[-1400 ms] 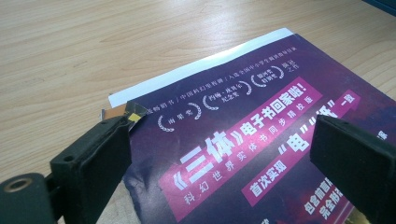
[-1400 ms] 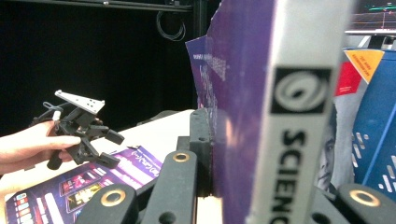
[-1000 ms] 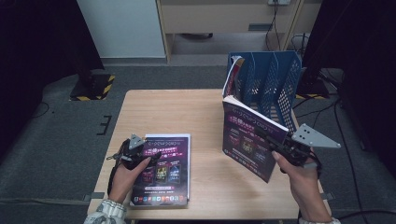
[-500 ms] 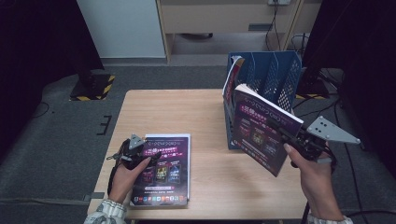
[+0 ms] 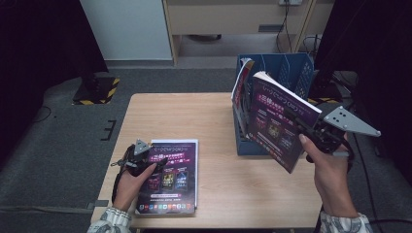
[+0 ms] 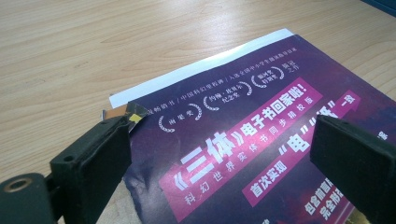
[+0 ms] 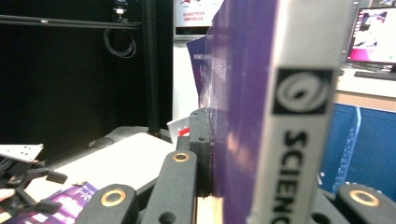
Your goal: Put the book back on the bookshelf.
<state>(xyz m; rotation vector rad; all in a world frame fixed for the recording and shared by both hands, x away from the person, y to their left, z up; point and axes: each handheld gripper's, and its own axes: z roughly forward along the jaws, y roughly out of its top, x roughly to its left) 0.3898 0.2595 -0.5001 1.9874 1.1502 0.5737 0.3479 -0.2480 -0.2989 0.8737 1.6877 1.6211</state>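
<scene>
The right tongs (image 5: 302, 127) are gripping a purple magazine (image 5: 277, 121) beside the blue rack (image 5: 291, 68), while the left tongs (image 5: 151, 164) are resting released over another magazine (image 5: 175, 179) on the bench (image 5: 194, 116).

My right gripper (image 5: 297, 127) carries black jaws and a grey three-cornered plate dotted with small holes. Brass-ringed screws mark its black links. Beside the table (image 5: 204, 114), both my cuffs are pale and patterned.

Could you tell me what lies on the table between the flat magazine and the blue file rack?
Nothing: in the high view, bare wooden table separates the flat magazine from the blue file rack.
</scene>
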